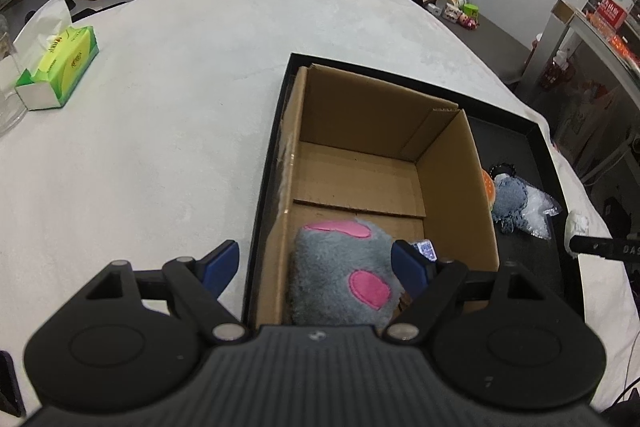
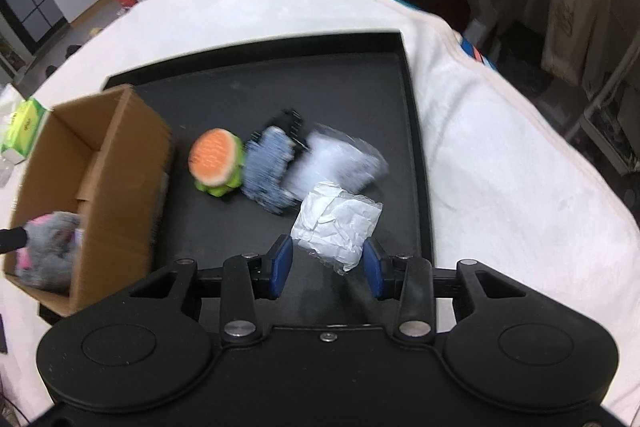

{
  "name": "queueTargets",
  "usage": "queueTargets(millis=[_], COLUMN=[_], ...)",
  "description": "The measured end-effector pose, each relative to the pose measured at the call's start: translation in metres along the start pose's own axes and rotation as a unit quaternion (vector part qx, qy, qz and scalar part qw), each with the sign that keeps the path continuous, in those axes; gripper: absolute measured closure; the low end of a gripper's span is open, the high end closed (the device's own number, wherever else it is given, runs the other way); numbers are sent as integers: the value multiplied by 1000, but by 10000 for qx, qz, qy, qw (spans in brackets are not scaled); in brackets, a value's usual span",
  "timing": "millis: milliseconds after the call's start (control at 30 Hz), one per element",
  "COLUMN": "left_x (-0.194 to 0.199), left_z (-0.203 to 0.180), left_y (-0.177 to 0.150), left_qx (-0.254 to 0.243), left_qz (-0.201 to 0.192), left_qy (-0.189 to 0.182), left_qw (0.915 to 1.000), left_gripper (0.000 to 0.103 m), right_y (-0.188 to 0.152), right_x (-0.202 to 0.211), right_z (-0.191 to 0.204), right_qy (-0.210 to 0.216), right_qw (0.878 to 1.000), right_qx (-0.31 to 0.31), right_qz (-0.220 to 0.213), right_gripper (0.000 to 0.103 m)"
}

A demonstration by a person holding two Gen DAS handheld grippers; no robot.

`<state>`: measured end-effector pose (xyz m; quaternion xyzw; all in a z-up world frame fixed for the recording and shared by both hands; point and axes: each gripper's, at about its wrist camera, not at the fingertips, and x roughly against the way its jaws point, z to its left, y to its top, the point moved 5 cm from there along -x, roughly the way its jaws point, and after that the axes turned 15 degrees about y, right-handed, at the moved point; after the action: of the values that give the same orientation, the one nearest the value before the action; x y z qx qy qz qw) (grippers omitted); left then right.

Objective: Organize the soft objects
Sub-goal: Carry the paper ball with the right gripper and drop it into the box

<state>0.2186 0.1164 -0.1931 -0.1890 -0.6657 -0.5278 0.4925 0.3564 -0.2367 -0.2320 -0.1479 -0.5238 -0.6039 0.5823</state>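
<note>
Up close, the left gripper [image 1: 316, 263] hangs over the near end of the cardboard box [image 1: 440, 163], its blue jaws spread wide and gripping nothing; the left finger sits outside the box wall over the white cloth, the right finger inside. Under it, a grey plush toy [image 1: 340, 267] with pink patches lies on the box floor, against the near left corner.

The right gripper [image 2: 327, 269] is also open, its blue pads on either side of a crumpled white packet [image 2: 336, 223]; whether the pads touch it cannot be told. Just beyond the packet lie a clear plastic bag [image 2: 340, 159], a blue denim toy [image 2: 266, 171] and an orange-and-green burger plush [image 2: 216, 159], side by side and blurred. The burger plush sits near the box's outer wall.

Box and loose items all rest on a black tray [image 2: 408, 99] with a raised rim. The tray lies on a table covered by a white cloth [image 1: 160, 107]. A green tissue box [image 1: 60, 67] stands well apart to the left. Behind are cartons on the floor and shelving at the right.
</note>
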Motion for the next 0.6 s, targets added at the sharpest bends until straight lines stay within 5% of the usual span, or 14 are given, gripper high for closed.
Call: queueTargets(millis=[333,600], left_x=[6,5], left_z=[8,14], left_y=[-2,-3], left_qx=[118,142], left_qz=[-252,-310], left_qy=[-262,-448], left_qw=[9993,9984], left_gripper=[22,34], right_y=[21,31], right_x=[14,11], right_z=[60,100], right_qy=[166,275], right_qw=[9985,9964], right_qx=[486,780], right_qz=[-199,-204], right_gripper=[65,65])
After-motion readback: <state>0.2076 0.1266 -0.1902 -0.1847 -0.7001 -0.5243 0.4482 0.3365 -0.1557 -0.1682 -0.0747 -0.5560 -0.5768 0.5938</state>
